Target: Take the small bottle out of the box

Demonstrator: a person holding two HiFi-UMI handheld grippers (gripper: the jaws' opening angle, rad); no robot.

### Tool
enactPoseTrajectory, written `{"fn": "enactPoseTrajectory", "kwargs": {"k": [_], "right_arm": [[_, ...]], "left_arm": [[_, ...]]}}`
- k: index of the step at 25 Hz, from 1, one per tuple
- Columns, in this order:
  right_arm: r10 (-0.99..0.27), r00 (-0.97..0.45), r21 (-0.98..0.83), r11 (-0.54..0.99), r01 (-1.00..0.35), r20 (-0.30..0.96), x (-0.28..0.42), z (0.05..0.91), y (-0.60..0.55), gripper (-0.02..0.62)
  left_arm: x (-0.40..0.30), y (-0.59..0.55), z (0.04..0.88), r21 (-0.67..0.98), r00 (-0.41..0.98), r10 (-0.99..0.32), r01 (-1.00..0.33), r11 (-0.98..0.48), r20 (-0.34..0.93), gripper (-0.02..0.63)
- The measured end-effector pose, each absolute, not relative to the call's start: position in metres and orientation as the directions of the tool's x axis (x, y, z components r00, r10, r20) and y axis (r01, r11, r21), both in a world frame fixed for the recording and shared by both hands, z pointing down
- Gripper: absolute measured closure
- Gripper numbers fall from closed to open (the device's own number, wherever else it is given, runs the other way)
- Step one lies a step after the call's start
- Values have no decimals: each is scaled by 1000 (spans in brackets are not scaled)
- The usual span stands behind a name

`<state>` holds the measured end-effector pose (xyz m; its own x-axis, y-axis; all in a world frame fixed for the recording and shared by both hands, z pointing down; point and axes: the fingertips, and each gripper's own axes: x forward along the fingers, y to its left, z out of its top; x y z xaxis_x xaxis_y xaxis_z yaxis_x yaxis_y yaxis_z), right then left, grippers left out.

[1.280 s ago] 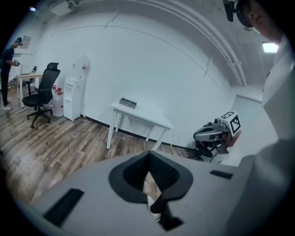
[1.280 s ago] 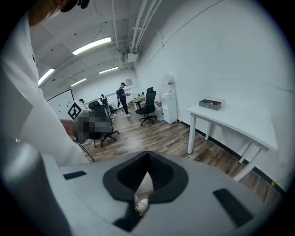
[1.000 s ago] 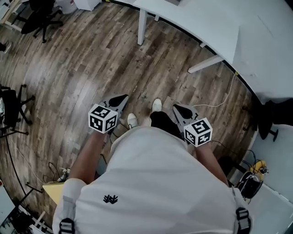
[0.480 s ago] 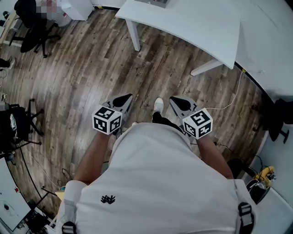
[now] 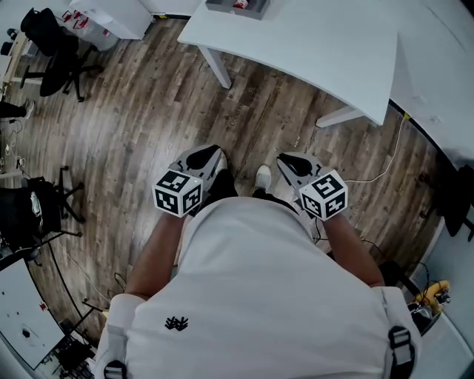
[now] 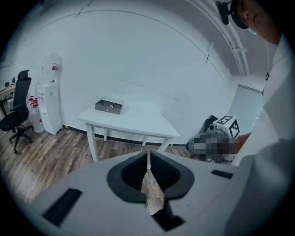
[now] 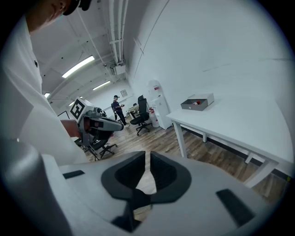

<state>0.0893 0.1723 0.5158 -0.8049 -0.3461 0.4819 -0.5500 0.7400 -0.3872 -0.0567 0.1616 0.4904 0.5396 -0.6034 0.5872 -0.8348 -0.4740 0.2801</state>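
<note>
Small bottle (image 5: 241, 4), a red speck in box (image 5: 219, 7) on bench (image 5: 318, 44), is seen well ahead of L tongs (image 5: 211, 153) & R tongs (image 5: 287, 159). Counted: 1 each, 2 tongs. L tongs nearly together, just eased apart, empty; R tongs together, empty.

No words, numbers or brand names can be read in any view. The left marker cube (image 5: 178, 194) and the right marker cube (image 5: 324, 196), at mid-frame of the head view, carry only black-and-white square code patterns. The white shirt (image 5: 252, 296), lower centre of that frame, bears a small black emblem (image 5: 176, 323) without legible letters.
</note>
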Motion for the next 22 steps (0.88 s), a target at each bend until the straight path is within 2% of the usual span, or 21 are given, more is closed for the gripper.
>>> {"fn": "enactPoseTrajectory", "kwargs": {"k": [6, 12, 22], "right_arm": [[-391, -779, -381, 708, -595, 490, 78, 511, 132, 565], [-491, -696, -356, 615, -703, 525, 80, 507, 92, 572], [-582, -616, -332, 526, -783, 531, 34, 493, 19, 575]], "left_arm": [[-61, 113, 493, 301, 592, -574, -796, -525, 566, 577], [-69, 47, 499, 330, 665, -522, -732, -596, 534, 577], [-96, -73, 497, 296, 715, -452, -658, -692, 533, 578]]}}
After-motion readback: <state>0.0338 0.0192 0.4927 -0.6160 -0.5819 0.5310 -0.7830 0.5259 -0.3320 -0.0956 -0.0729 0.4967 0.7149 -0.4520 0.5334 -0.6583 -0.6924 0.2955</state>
